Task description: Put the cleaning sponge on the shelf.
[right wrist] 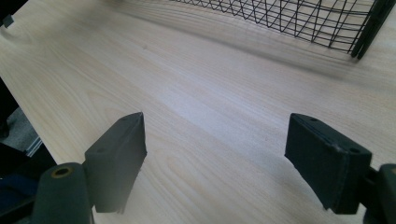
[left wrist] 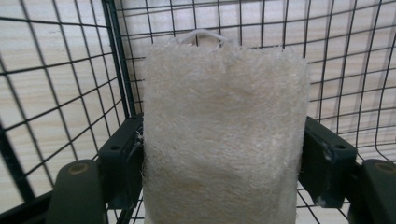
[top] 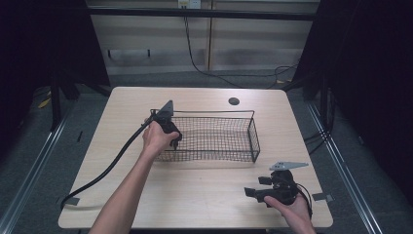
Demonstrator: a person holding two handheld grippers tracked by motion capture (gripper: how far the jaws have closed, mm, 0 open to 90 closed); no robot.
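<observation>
Fibrous loofah pad (left wrist: 224, 135) clamped between left fingers (left wrist: 122, 163)

A pale wood-grain table (top: 195, 195) with rounded corners stands in a dim room, with a round dark cable hole (top: 234, 101) near its far edge. Grey floor (top: 44, 146) surrounds it, crossed on each side by a metal rail (top: 29, 170). Behind the table runs a light panelled wall (top: 253, 44), down which a black cable (top: 191, 48) hangs and trails across the floor. Black curtains (top: 375, 73) close in both sides. Small strips of tape (top: 324, 197) mark the table's near edges.
</observation>
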